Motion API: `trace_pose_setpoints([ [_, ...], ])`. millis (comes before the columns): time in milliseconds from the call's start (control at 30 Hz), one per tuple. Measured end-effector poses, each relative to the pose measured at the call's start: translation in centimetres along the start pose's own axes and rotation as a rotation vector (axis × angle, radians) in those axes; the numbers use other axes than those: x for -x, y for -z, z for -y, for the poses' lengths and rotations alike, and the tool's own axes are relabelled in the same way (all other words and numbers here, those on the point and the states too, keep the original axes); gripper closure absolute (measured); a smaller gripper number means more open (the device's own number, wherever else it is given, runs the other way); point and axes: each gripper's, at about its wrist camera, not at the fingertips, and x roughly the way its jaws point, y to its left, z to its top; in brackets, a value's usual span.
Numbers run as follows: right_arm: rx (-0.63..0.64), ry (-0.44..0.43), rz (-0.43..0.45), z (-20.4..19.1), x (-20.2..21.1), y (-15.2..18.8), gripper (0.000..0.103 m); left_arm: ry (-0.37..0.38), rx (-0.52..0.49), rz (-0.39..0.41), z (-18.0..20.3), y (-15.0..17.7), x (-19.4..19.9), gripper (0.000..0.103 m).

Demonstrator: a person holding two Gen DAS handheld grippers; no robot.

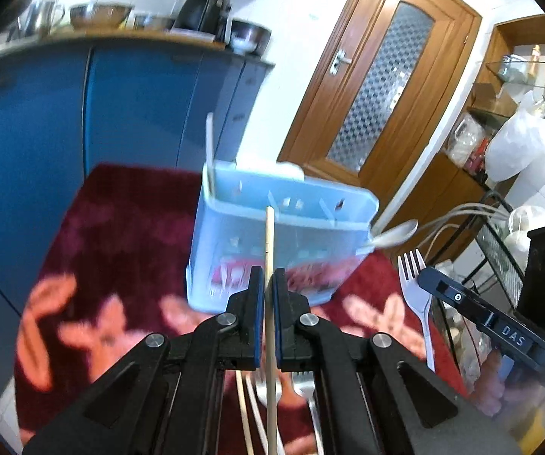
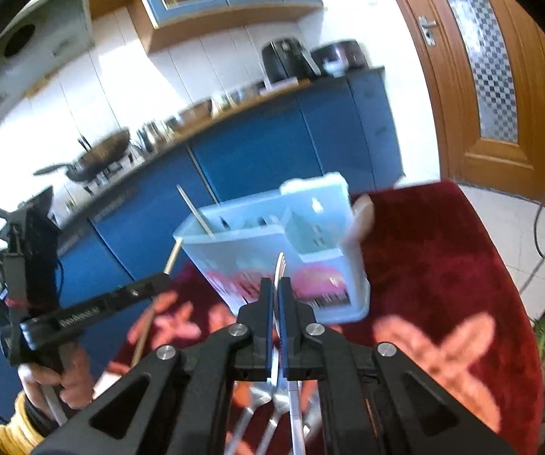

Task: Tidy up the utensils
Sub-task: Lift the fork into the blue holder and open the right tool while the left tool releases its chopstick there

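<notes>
My left gripper (image 1: 267,276) is shut on a wooden chopstick (image 1: 269,250) that points up toward a light blue plastic utensil holder (image 1: 272,242). My right gripper (image 2: 275,284) is shut on a metal fork (image 2: 280,265), tines up, just in front of the same holder (image 2: 272,265). The right gripper with its fork (image 1: 414,288) shows at the right of the left wrist view. The left gripper with its chopstick (image 2: 171,259) shows at the left of the right wrist view. A stick (image 1: 209,144) stands in the holder's left compartment, and a spoon (image 1: 395,233) sticks out at its right side.
The holder stands on a dark red floral cloth (image 2: 443,265). More forks (image 2: 272,409) and chopsticks (image 1: 244,409) lie on the cloth below the grippers. Blue kitchen cabinets (image 1: 120,113) stand behind, a wooden door (image 1: 378,87) to the right.
</notes>
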Motion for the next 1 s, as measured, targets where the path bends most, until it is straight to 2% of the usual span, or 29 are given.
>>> trace_pose_setpoints([
  [267,-0.009,-0.042,0.136,-0.8,-0.8,-3.9,0.099,0.011,0.018,0.154,0.4,-5.4,0.4,0.101],
  [400,-0.059,-0.068,0.182,0.2,-2.1,-5.7,0.099,0.006,0.024,0.238,0.5,-8.4,-0.1,0.101],
  [633,-0.083,-0.047,0.286,1.3,-4.3,-8.8,0.099,-0.034,0.009,0.382,0.2,-12.0,-1.6,0.101],
  [733,-0.052,-0.003,0.327,1.0,-5.4,-9.5,0.099,-0.061,-0.004,0.434,0.1,-12.6,-2.8,0.101],
  [800,-0.037,0.018,0.347,0.9,-6.2,-9.6,0.099,-0.122,-0.011,0.476,0.1,-12.5,-3.6,0.101],
  [1000,-0.002,0.052,0.384,1.0,-8.1,-9.1,0.099,-0.198,-0.045,0.553,0.1,-11.9,-5.7,0.101],
])
